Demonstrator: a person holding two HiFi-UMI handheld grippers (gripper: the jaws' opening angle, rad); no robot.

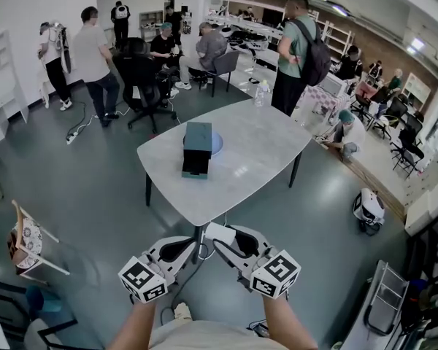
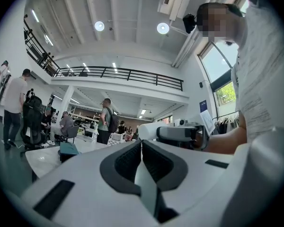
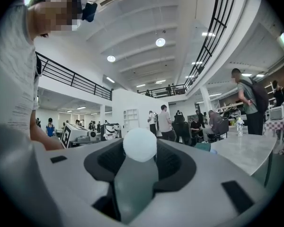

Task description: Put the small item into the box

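Grips a small white item (image 3: 139, 144) at the tips of the right claw (image 3: 140, 151), rounded top poking up above the dark pads, jaws pressed on it from both sides. Holds the left claw (image 2: 141, 144) clenched on nothing, pads meeting at the tips. Carries both claws low and close to the body, tips turned in toward each other, just short of the near edge of the pale grey table (image 1: 263, 152), so the item hangs over the floor, not over the tabletop. Faces a dark teal box (image 1: 197, 148) standing near the middle of the table — well apart from the item — with a pale blue dish (image 1: 216, 143) touching or just behind its right side.
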